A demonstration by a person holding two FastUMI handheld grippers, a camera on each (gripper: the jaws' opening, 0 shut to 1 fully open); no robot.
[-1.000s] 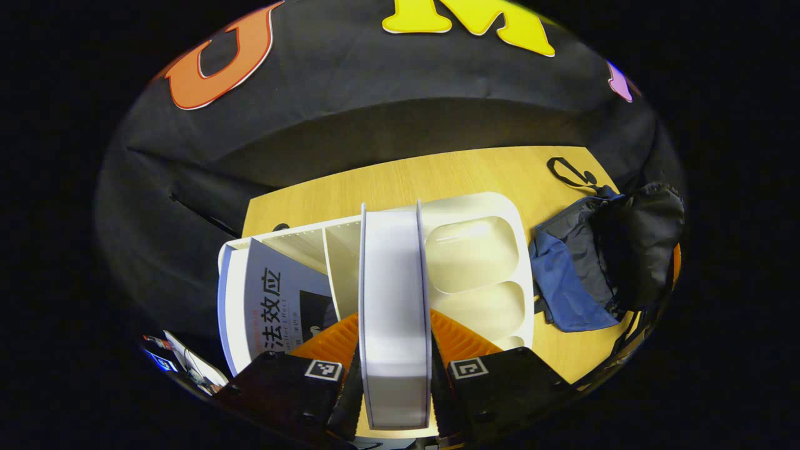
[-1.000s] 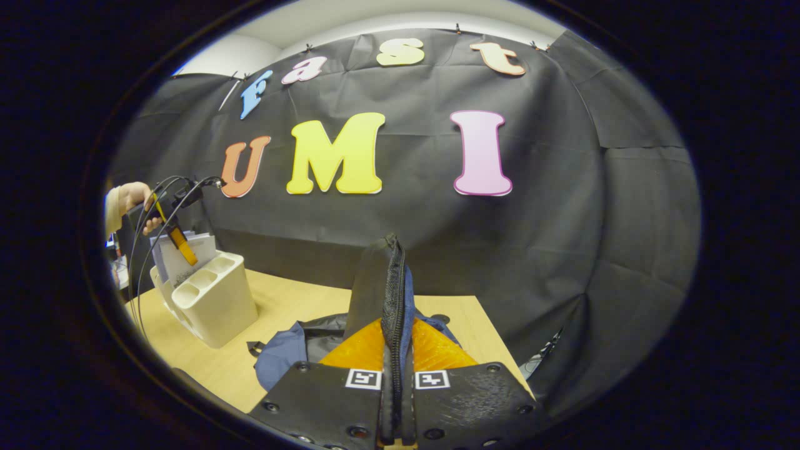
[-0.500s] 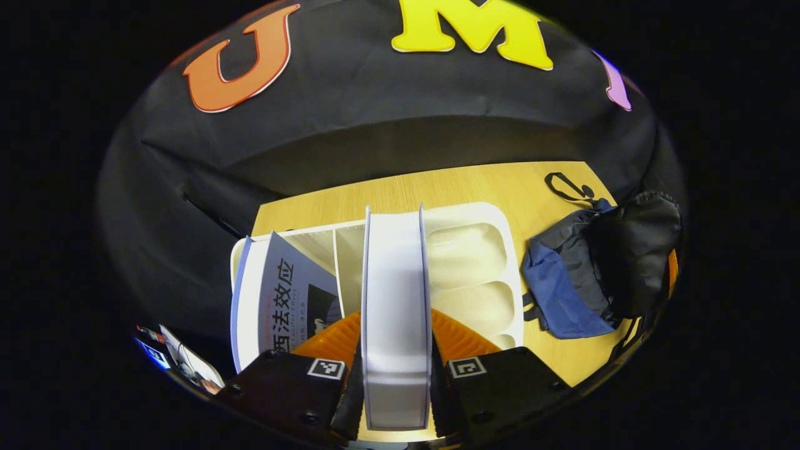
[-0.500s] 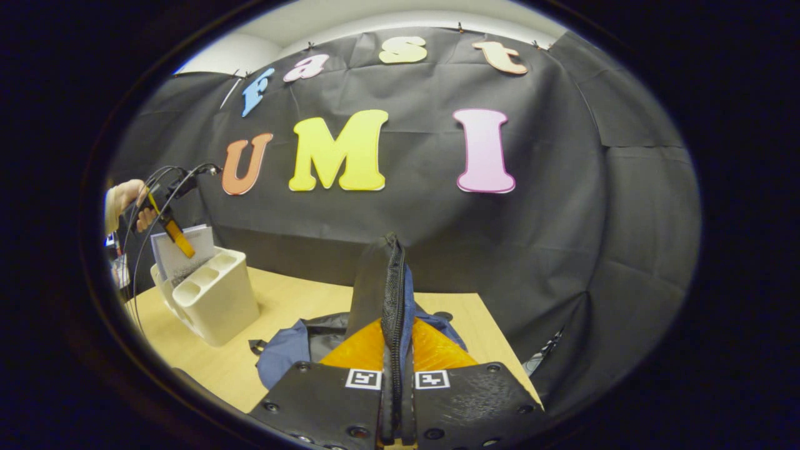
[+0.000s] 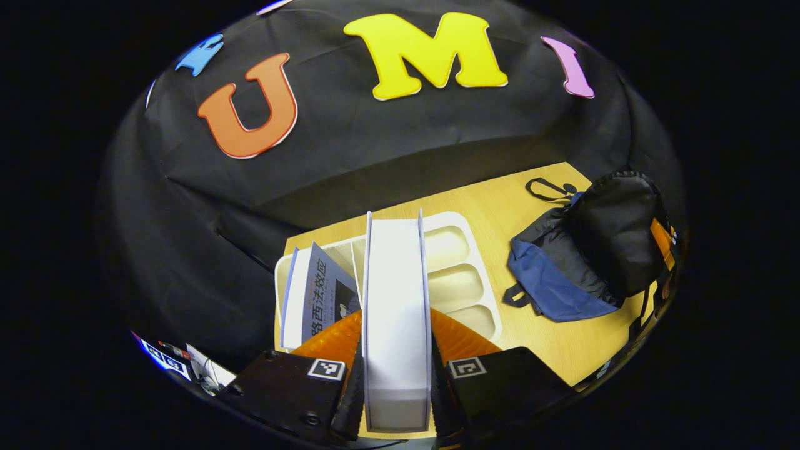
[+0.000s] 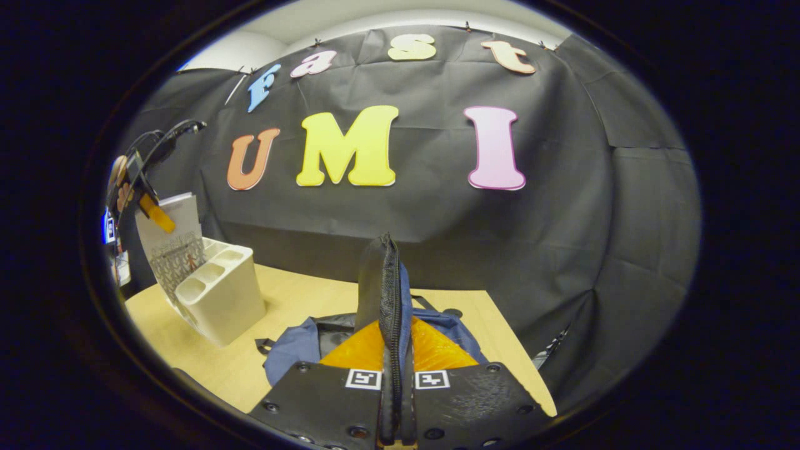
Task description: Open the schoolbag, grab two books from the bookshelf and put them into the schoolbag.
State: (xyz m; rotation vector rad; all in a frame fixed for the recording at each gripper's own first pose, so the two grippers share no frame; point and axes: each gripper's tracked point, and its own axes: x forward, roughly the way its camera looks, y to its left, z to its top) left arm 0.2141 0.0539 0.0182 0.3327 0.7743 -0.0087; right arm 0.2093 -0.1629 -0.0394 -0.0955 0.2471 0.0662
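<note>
Gripped a white book (image 5: 397,312) edge-on in the left tool (image 5: 397,381), both fingers pressed on its covers, risen out of the cream bookshelf (image 5: 465,294), where a second book (image 5: 322,300) leaned at 9 o'clock. Pinched the zipper edge of the schoolbag (image 6: 390,294) upright in the near-closed right tool (image 6: 396,400); best to lift the book fully clear, then swing toward 3 o'clock into the held-open mouth. Showed a pale wooden table (image 6: 300,300) before black cloth.
</note>
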